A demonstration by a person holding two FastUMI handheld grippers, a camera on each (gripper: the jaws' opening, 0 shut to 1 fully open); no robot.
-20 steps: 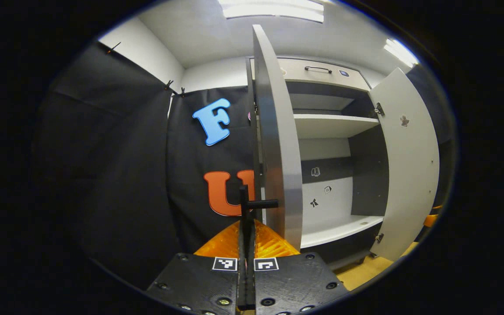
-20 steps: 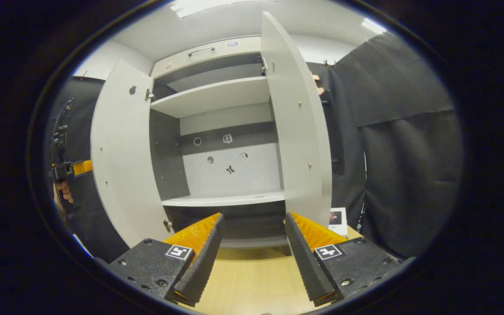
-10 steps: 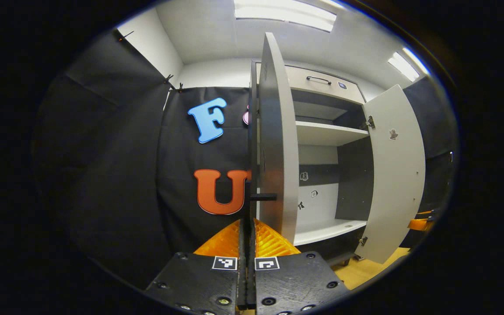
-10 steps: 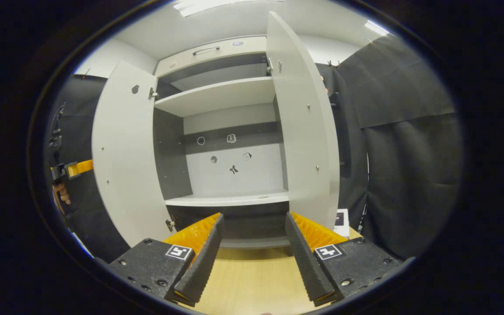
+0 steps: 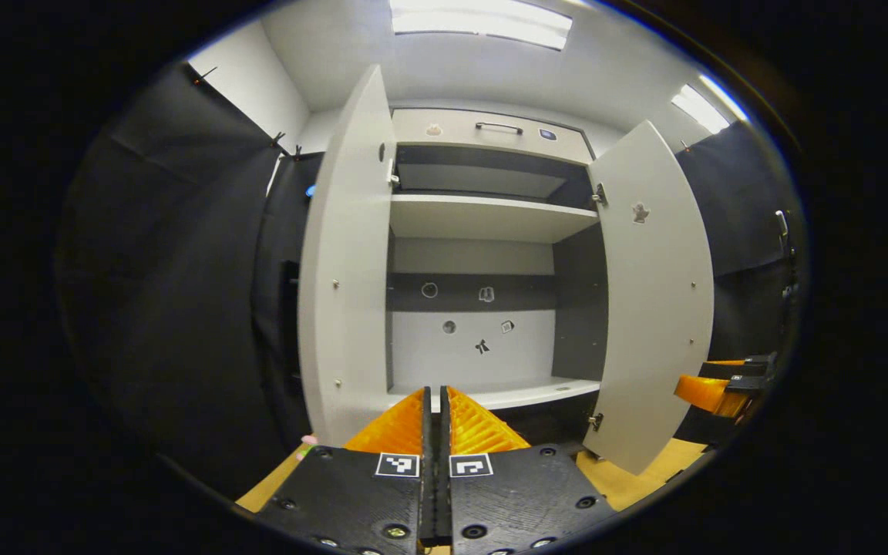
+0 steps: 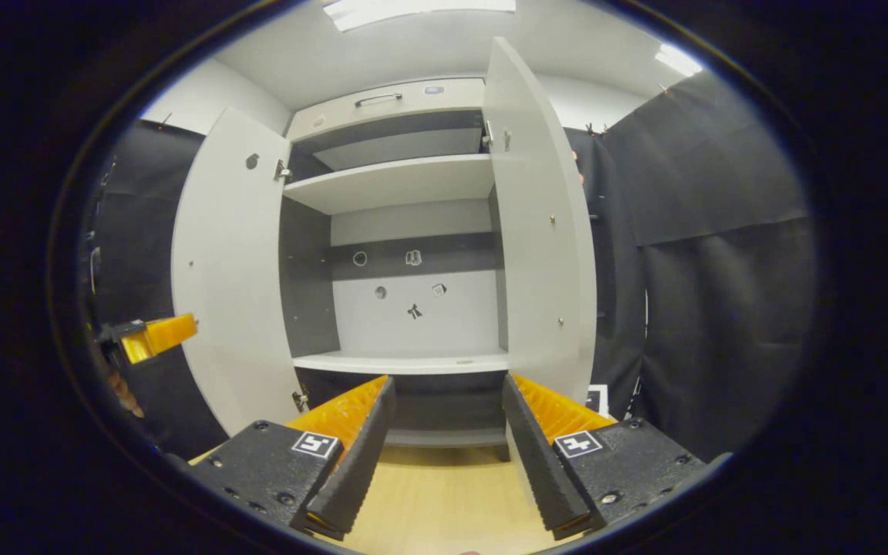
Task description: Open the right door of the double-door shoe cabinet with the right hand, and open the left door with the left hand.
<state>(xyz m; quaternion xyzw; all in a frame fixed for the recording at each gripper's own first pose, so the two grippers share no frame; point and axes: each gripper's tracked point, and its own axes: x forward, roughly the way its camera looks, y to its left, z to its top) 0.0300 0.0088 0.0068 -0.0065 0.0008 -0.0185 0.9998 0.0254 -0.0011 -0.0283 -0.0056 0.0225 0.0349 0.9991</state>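
The shoe cabinet (image 5: 490, 220) stands with both doors swung wide. In the left gripper view its left door (image 5: 344, 262) and right door (image 5: 652, 293) flank two pale shelves. My left gripper (image 5: 436, 395) is shut, nothing between its fingers, and sits back from the cabinet's middle. At the far right of that view my right gripper (image 5: 718, 389) pokes out beyond the right door. In the right gripper view my right gripper (image 6: 446, 383) stands open below the lower shelf (image 6: 405, 361), between the left door (image 6: 232, 262) and right door (image 6: 540, 231). My left gripper (image 6: 155, 337) shows left of the left door.
A drawer with a dark handle (image 5: 498, 127) tops the cabinet. Small stickers dot its back panel (image 5: 482, 347). Black cloth walls close in on both sides. A wooden floor (image 6: 444, 501) lies in front, and a small white box (image 6: 597, 399) sits by the cabinet's right foot.
My left gripper has come off the left door's handle and turned to face the cabinet's inside, fingers still together. The left door stands wider. The right gripper has barely shifted.
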